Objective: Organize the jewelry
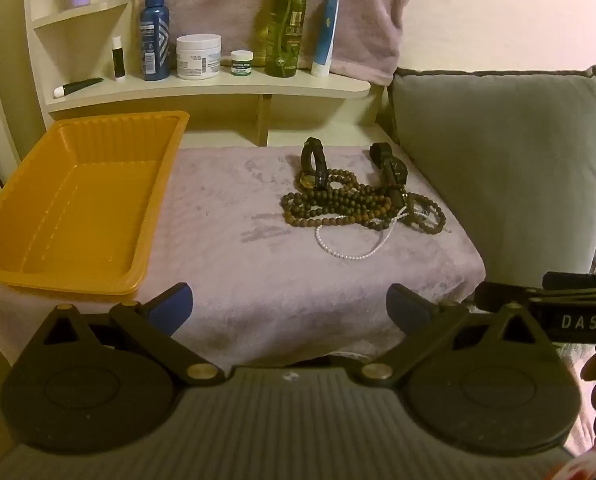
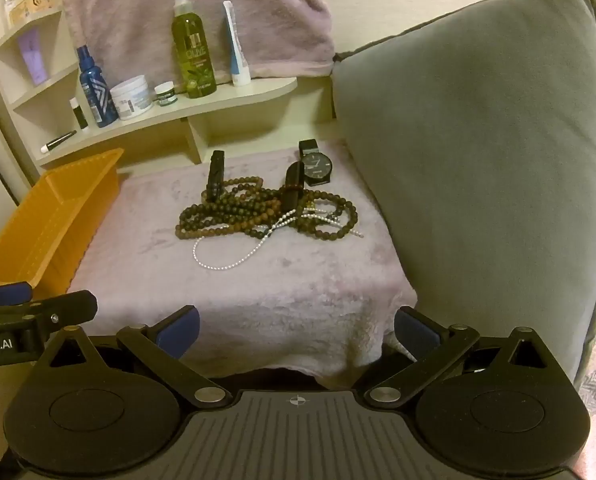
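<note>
Lilac blanket [image 1: 258, 272] under tangled jewelry [image 2: 266, 212], orange tray [image 1: 78, 200] left, grey cushion [image 2: 477, 160] right, toiletry shelf [image 1: 218, 88] behind, my left gripper [image 1: 290, 308] and right gripper [image 2: 296, 330] both spread, empty.

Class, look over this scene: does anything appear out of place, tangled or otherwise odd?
Yes. The jewelry lies in a tangled heap on the cloth: brown bead strands are knotted with a white pearl string, and two black watches lie over them. The orange tray beside it holds none of it.
</note>
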{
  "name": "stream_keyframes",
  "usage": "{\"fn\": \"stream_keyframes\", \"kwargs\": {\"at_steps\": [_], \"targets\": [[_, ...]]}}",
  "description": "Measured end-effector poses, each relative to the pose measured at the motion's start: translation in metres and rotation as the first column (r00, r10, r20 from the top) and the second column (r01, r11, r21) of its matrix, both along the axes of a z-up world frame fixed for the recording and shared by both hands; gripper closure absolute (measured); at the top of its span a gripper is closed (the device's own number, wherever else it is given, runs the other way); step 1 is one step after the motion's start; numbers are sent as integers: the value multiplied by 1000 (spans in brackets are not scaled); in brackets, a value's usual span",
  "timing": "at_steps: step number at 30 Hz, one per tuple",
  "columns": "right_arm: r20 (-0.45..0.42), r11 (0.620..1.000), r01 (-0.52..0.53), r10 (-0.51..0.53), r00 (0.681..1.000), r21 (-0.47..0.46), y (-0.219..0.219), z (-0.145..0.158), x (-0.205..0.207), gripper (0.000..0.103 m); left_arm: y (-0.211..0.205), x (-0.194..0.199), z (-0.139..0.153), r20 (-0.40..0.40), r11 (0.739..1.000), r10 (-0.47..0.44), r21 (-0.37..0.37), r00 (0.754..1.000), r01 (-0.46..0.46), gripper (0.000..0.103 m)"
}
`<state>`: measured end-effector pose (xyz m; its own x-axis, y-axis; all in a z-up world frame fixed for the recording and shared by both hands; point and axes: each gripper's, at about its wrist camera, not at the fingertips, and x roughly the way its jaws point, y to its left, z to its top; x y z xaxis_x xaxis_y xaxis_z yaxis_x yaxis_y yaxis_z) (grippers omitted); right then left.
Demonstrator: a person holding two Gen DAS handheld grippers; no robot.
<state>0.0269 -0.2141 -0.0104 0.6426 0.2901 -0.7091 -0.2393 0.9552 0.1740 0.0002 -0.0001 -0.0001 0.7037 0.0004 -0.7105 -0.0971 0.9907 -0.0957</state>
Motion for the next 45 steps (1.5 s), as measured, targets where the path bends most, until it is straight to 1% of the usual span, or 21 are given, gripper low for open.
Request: {"fn": "stream_keyframes", "kwargs": {"at_steps": [3,4,6,7,23,45], "targets": [[-1,1000,-1,1,1000,-4,0,1,0,0,-2,1,-1,-8,1000,4,-3,1000,-4,1],[-2,1000,-2,2,1000,-4,0,1,0,0,1,4,0,-13,1000,4,-19,1000,-4,1],[-3,1000,-2,2,1000,-5,1,1,0,0,2,3,2,-8,1000,3,-19,1000,-3,1],[0,1000,1,-1,1000,-3,0,2,0,0,5,2,-1,-1,999,2,-33,1000,-2,1],[4,1000,1,-1,1000,-3,0,2,-1,0,2,0,0,9,1000,6,-20,1000,-6,1],[7,1000,0,0,1000,-1,-1,4,-2,0,1,-1,-1,7,1000,6,-22,1000,-6,1]]}}
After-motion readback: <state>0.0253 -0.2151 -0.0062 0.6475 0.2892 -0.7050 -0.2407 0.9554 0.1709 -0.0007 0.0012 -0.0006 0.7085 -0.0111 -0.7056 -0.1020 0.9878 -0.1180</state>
